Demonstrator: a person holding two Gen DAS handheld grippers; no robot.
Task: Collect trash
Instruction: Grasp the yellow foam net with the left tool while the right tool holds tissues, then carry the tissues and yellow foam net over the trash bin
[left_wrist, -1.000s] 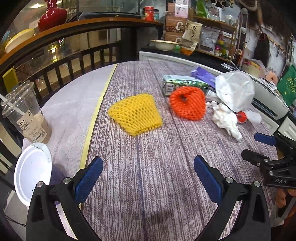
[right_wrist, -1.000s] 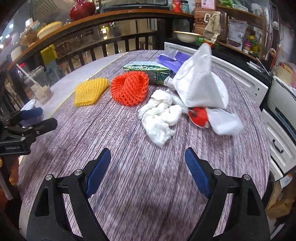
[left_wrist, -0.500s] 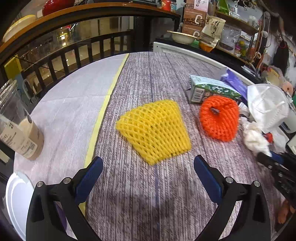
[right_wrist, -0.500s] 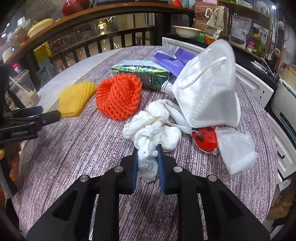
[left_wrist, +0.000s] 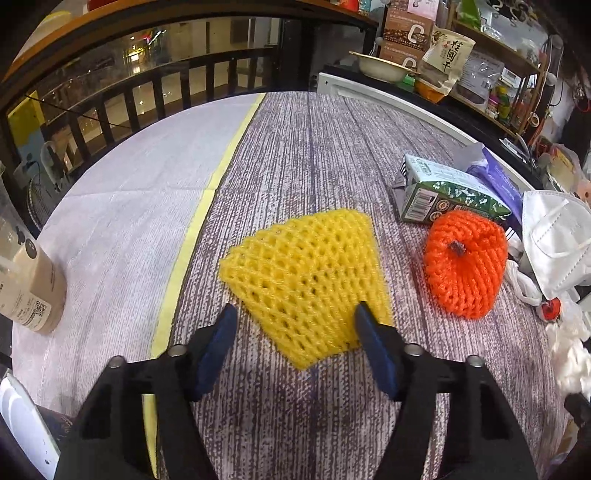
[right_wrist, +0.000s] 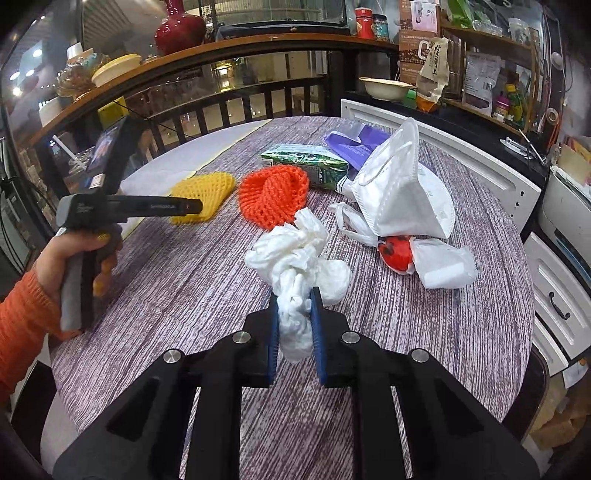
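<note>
A crumpled white tissue (right_wrist: 295, 258) sits mid-desk, its near end clamped between the right gripper (right_wrist: 294, 325) fingers. Behind it lie an orange foam net (right_wrist: 273, 195), a white face mask (right_wrist: 402, 192) and a green carton (right_wrist: 306, 164). The left gripper (left_wrist: 295, 332) fingers stand apart around the near edge of a yellow foam net (left_wrist: 306, 280) on the grey woodgrain desk (left_wrist: 332, 155).

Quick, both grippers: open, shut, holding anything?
Left gripper: open, straddling the yellow foam net.
Right gripper: shut on the crumpled white tissue.
</note>
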